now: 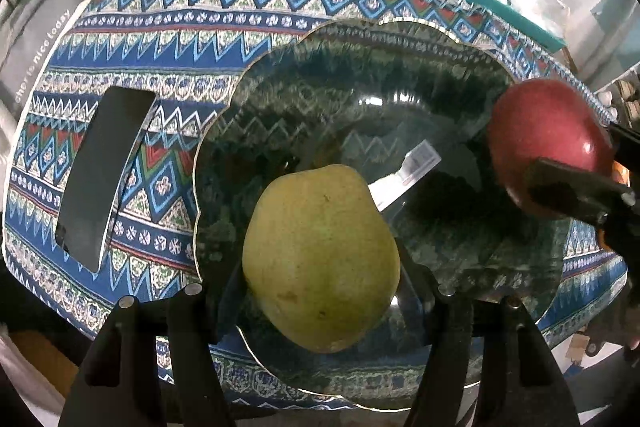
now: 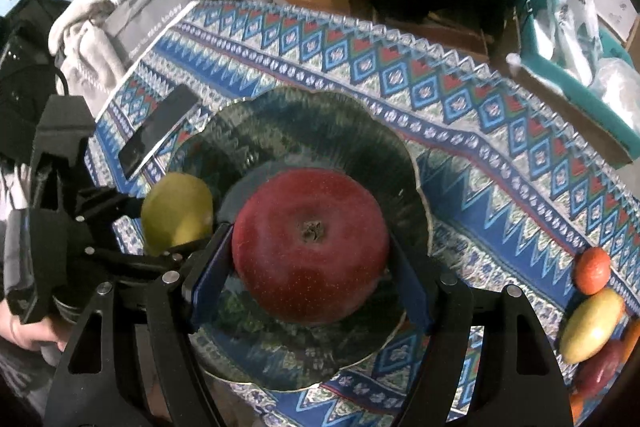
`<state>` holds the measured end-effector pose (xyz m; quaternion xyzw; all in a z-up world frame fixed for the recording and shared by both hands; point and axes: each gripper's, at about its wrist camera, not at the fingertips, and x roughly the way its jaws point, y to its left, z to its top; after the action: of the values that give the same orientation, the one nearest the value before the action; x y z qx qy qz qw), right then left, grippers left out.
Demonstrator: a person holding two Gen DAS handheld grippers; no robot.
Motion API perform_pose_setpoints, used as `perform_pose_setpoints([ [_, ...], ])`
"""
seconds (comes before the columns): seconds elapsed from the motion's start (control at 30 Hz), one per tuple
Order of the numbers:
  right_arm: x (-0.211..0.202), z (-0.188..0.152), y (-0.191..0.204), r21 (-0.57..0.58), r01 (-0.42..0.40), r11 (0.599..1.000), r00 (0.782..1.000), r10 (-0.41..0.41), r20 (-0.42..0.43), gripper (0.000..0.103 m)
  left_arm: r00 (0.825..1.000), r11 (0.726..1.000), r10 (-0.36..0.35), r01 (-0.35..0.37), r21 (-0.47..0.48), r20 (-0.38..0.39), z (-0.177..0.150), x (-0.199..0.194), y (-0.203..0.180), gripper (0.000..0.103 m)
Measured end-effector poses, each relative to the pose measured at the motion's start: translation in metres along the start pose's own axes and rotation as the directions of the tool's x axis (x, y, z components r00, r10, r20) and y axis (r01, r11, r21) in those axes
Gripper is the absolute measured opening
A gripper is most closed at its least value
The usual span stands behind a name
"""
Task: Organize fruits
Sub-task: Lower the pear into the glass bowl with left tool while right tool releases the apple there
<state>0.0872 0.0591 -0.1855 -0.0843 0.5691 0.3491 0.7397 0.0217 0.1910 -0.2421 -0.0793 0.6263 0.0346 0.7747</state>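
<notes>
Left wrist view shows our left claw (image 1: 320,291) squeezing the pear (image 1: 320,259) over the glass plate (image 1: 400,67). Our right claw (image 2: 310,267) squeezes the apple (image 2: 310,247) there too, so both fruits can go down together.

Two grippers are counted, left gripper (image 1: 320,291) and right gripper (image 2: 310,267). One pear (image 1: 320,259), one red apple (image 2: 310,247), one glass bowl (image 1: 400,87), one phone (image 1: 104,175) are seen. A pile of at least four more fruits (image 2: 596,323) is tallied at the cloth's edge.

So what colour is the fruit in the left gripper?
Yellowish green, a pear; the left wrist view shows it best.
</notes>
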Motion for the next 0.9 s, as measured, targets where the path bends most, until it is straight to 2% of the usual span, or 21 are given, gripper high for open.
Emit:
perform_pose_setpoints([
  [0.17,0.014,-0.007,0.002,-0.007,0.006,1.0,1.0,-0.006,-0.028,0.075,1.0,1.0,-0.005,0.006,0.001,-0.026,-0.007,0.009,0.004,0.067],
  [0.37,0.02,-0.011,0.0,-0.004,0.007,1.0,0.999,-0.007,-0.043,0.075,0.998,1.0,0.021,-0.02,0.017,-0.06,-0.008,0.017,-0.003,0.068],
  [0.67,0.023,-0.012,-0.001,0.01,-0.002,1.0,0.999,0.003,-0.051,0.076,0.998,0.997,0.039,-0.041,0.064,0.04,-0.01,-0.014,-0.02,0.068],
  [0.8,0.013,-0.008,-0.006,0.047,-0.05,0.998,0.999,0.051,-0.014,0.075,0.997,0.996,0.043,-0.047,0.079,0.058,-0.008,-0.024,-0.022,0.07],
  [0.9,-0.001,-0.004,-0.004,0.049,-0.049,0.998,0.999,0.048,0.02,0.075,0.996,0.995,0.04,-0.047,0.091,0.075,-0.006,-0.033,-0.028,0.072],
])
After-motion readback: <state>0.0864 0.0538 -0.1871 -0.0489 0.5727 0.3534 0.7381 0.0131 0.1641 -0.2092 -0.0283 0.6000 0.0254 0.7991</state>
